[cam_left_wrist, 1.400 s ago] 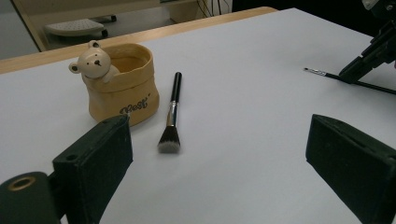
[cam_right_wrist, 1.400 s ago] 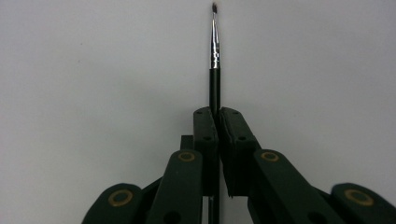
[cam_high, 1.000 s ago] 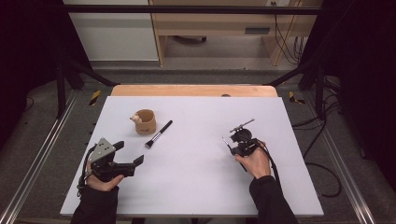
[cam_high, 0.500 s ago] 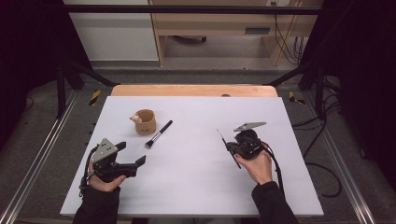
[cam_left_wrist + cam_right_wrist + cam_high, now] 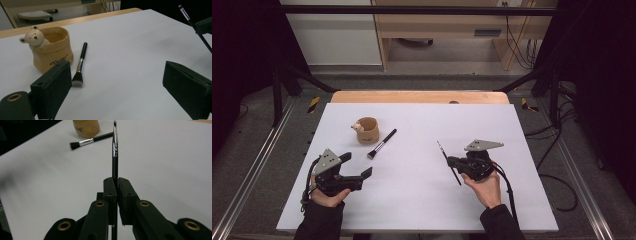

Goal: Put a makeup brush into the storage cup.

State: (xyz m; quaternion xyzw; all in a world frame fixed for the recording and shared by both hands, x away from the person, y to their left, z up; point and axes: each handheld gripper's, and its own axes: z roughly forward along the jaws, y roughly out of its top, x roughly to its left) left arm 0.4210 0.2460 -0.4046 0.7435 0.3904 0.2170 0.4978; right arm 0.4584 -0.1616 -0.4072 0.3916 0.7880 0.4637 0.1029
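My right gripper (image 5: 453, 163) hovers over the right half of the white table (image 5: 512, 125), shut on a thin black brush (image 5: 447, 159). In the right gripper view the jaws are pressed together on the thin brush (image 5: 115, 152), whose tip points up and away. My left gripper (image 5: 357, 166) rests low at the front left, its jaws wide apart with nothing between them (image 5: 117, 82). Ahead of it stands a tan pouch with a bear figure (image 5: 51, 47), and a black makeup brush (image 5: 80, 65) lies flat just right of the pouch. The held thin brush (image 5: 190, 21) also shows at the far right.
The table's wooden far edge (image 5: 419, 96) runs along the back. Metal rails (image 5: 257, 165) flank the table on both sides. Cables (image 5: 557, 180) lie on the floor to the right. The pouch (image 5: 367, 129) and the makeup brush (image 5: 382, 143) sit at the back left.
My right hand has shifted and turned with the thin brush, which now lies across the gripper's left side instead of pointing to the back right. The left hand has barely moved.
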